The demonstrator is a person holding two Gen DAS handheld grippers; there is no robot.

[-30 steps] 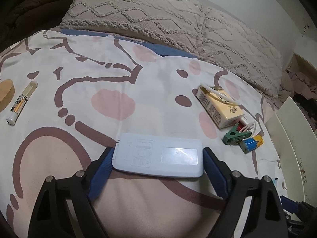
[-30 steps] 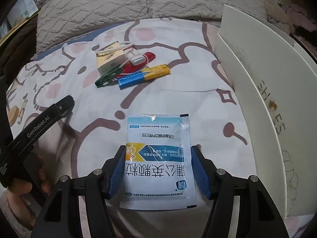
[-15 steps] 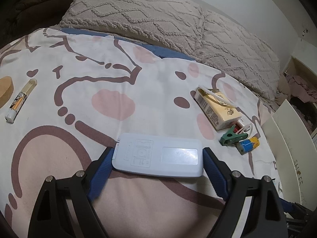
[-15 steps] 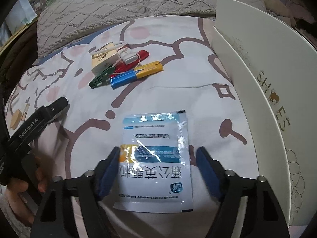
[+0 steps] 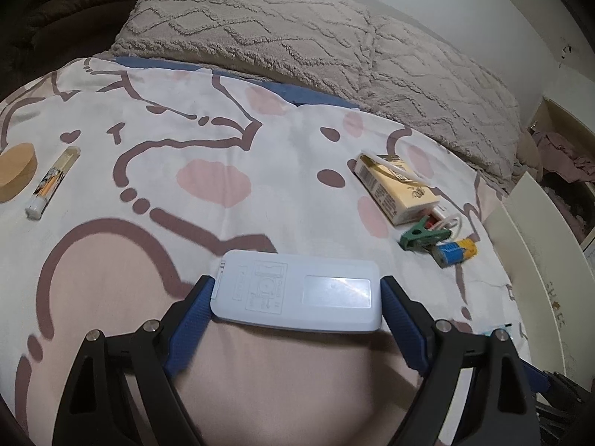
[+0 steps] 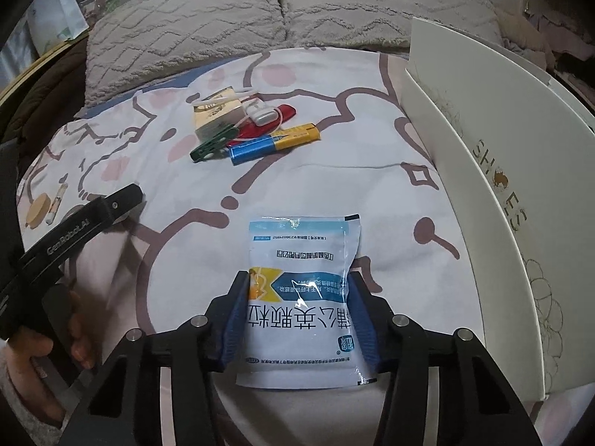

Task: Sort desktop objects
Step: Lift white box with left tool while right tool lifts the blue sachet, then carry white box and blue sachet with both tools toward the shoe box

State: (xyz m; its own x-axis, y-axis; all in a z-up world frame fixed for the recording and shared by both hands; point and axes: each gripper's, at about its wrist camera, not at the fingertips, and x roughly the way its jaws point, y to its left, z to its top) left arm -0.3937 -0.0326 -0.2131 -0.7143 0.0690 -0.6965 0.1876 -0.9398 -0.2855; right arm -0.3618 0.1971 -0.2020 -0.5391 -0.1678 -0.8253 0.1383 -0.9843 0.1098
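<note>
Closing again after spreading, the right gripper (image 6: pixel 297 319) fingers now pinch the medicine sachet (image 6: pixel 301 297) at 6 o'clock, likely ready to lift. The left gripper (image 5: pixel 297 297) fingers clamp the white remote (image 5: pixel 297 293). Farther, at 2 o'clock, lies the cigarette pack (image 5: pixel 394 193) on the bed (image 5: pixel 186 141).

"SHOES" runs in gold letters along the white box (image 6: pixel 498 171) right of the right gripper (image 6: pixel 297 319). "GenRobot.AI" is printed on the left gripper's (image 6: pixel 74 223) black finger.
</note>
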